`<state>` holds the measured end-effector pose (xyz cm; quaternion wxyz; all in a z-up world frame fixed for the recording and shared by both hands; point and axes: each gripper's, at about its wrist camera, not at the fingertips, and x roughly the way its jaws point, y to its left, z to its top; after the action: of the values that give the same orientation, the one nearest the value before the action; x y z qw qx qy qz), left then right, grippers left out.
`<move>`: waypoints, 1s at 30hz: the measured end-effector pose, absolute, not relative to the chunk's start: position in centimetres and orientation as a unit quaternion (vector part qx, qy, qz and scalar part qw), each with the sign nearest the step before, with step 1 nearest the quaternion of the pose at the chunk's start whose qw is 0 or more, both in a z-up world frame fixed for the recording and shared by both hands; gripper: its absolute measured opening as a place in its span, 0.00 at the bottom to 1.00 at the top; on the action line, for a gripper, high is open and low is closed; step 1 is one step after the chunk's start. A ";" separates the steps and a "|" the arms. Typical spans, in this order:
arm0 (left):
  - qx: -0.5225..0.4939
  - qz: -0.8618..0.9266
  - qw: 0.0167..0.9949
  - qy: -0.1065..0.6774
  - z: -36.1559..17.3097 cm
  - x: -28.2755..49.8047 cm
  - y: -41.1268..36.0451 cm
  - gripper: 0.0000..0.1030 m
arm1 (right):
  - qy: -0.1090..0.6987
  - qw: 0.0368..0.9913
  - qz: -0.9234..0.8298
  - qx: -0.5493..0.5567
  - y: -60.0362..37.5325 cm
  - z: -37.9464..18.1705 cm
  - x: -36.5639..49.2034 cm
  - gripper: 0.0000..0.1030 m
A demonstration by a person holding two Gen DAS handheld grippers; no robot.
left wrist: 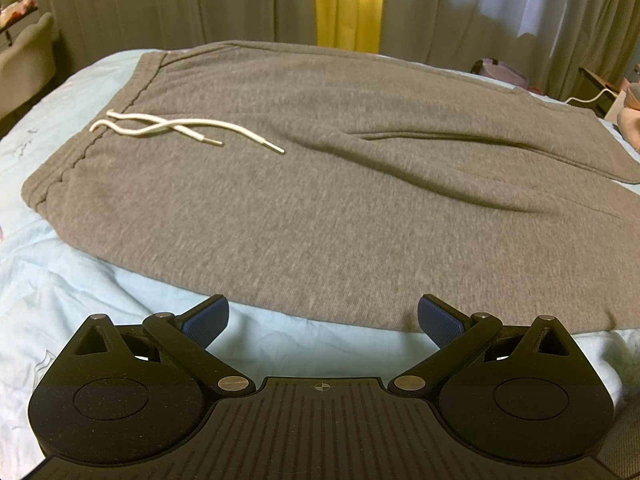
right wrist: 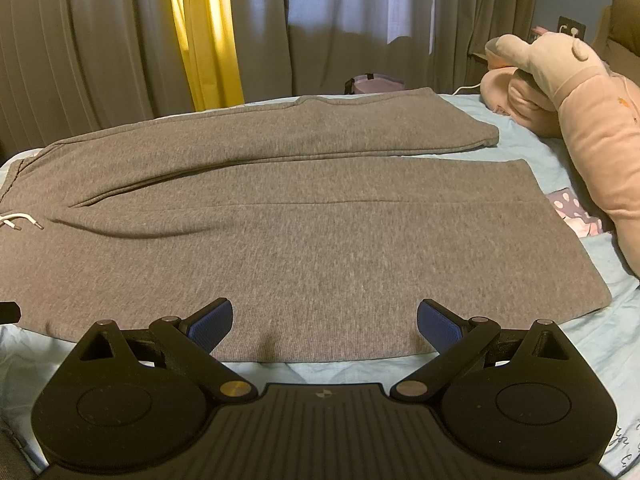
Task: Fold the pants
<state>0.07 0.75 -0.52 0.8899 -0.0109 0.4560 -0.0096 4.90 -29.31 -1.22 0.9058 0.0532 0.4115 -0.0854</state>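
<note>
Grey sweatpants (right wrist: pixel 304 240) lie spread flat across the light-blue bed sheet (left wrist: pixel 80 280), legs side by side, likely laid out ready for a lengthwise fold. Left gripper (left wrist: pixel 323 318) and right gripper (right wrist: pixel 325 320) gape wide at the near edge, empty. Only the left view shows the whole white drawstring (left wrist: pixel 176 130); only the right, the pink plush toy (right wrist: pixel 568 112).

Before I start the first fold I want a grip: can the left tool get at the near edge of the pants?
Probably yes. The left tool is open, its jaws spread wide, right at the near edge of the gray pants, with only bare blue bedsheet between them.
</note>
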 end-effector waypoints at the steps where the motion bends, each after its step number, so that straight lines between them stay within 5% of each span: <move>1: -0.011 -0.010 0.890 0.456 -0.5 0.1 0.8 1.00 | 0.412 0.906 -0.085 0.054 -29.3 -1.2 4.9 0.96; 30: -0.012 -0.011 0.888 0.460 -0.3 0.4 0.6 1.00 | 0.417 0.903 -0.070 0.080 -30.1 -1.5 5.1 0.96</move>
<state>0.44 0.60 -0.31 0.8879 -0.0121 0.4597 -0.0108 5.08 -30.11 -1.52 0.9026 0.0803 0.4170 -0.0704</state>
